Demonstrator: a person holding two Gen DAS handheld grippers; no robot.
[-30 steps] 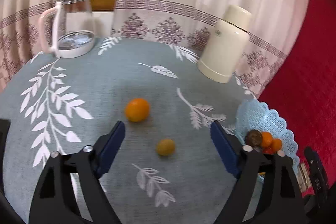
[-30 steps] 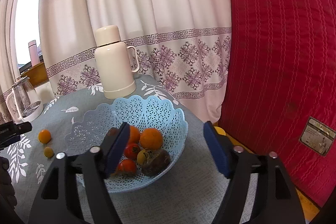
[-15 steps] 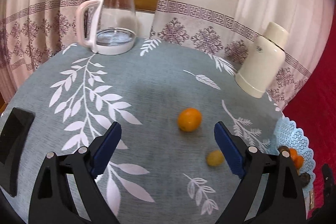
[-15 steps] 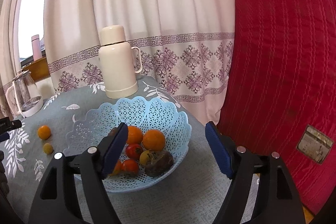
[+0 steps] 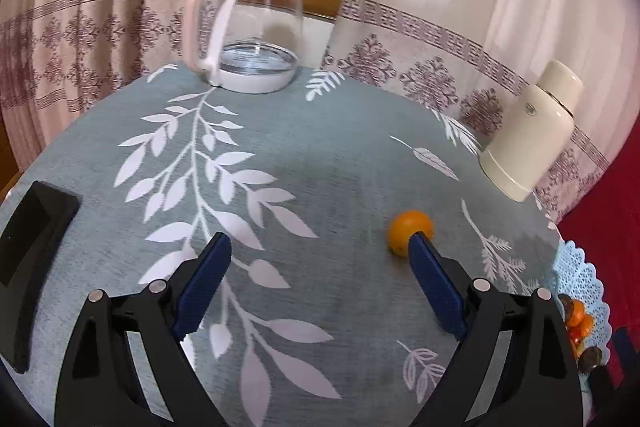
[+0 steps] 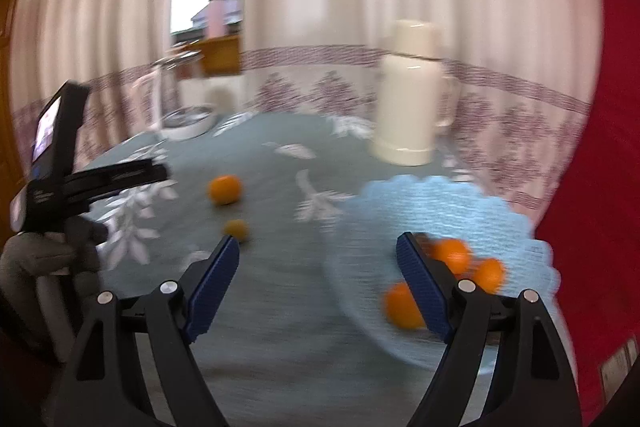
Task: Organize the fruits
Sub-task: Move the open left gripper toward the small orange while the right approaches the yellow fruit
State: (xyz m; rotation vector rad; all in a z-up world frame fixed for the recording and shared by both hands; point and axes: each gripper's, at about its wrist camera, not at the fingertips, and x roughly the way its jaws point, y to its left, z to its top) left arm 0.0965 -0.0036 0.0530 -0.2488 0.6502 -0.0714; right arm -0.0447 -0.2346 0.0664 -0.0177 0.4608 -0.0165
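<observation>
Two fruits are loose on the table [image 5: 320,187]: an orange [image 5: 410,233] toward the right edge, and a small yellow fruit [image 6: 237,229] a bit nearer the camera side. The rest sits in the blue basket [image 6: 460,203] at the right edge, near the cream thermos [image 5: 532,131]. So my guess is the job is mostly done and these two strays are what's left.

Left gripper [image 5: 320,251] is wide open, nothing between the jaws, just tablecloth. It's tilted down at the table, and its right finger overlaps the orange in the left view. I can't tell if it's actually touching; it looks more like the orange is just beyond the tip. The yellow fruit doesn't show in that view at all.

Right gripper [image 6: 318,251] is also open and empty, and its jaws have just been opening a bit more. It's angled down with the basket rim behind its right finger and the yellow fruit just past its left fingertip. That view is very blurred, so don't trust fine detail there. You can see the gloved hand [image 6: 44,259] holding the left gripper at the left edge.

The glass kettle [image 5: 256,39] sits at the far edge, well out of the way.
</observation>
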